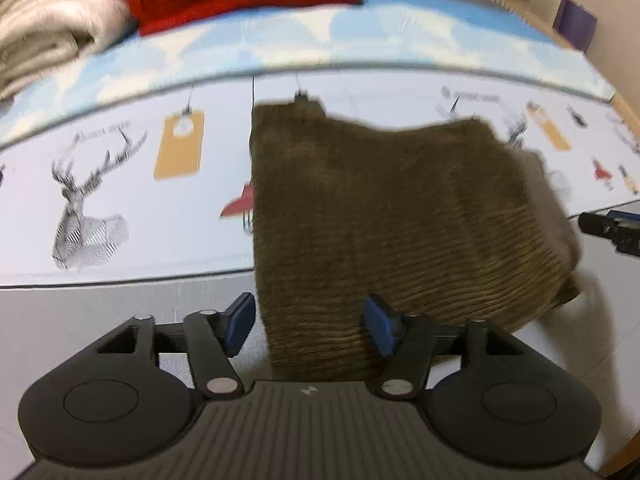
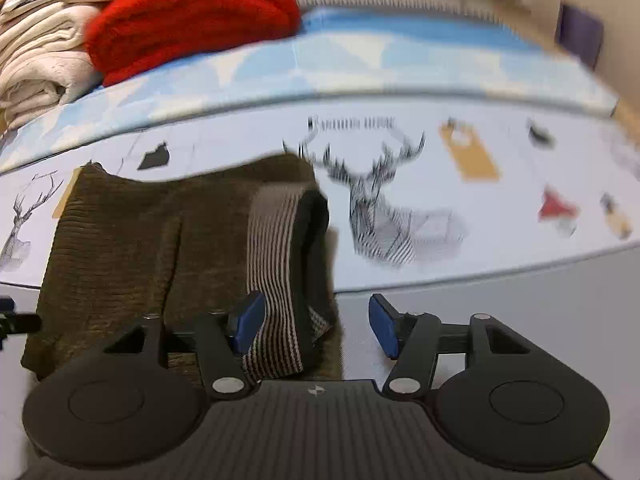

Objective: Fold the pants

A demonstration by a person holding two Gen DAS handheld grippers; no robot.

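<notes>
No legible text. Printed lettering above the deer head [image 2: 376, 204] on the patterned cloth [image 2: 500, 240] is blurred past reading. A small pale logo on the gripper body [image 2: 316, 390], unreadable.

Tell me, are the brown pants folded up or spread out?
Folded. The brown ribbed pants lie in a compact stacked block, with the striped waistband doubled over on top at one edge.

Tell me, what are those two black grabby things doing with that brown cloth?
A person is folding a pair of brown corduroy pants on a mat with deer pictures. They hold one tool in each hand. The left tool and the right tool are both open above the near edge of the pants, gripping nothing. The pants already lie in a folded bundle, striped waistband showing. Red and cream blankets sit behind.
</notes>
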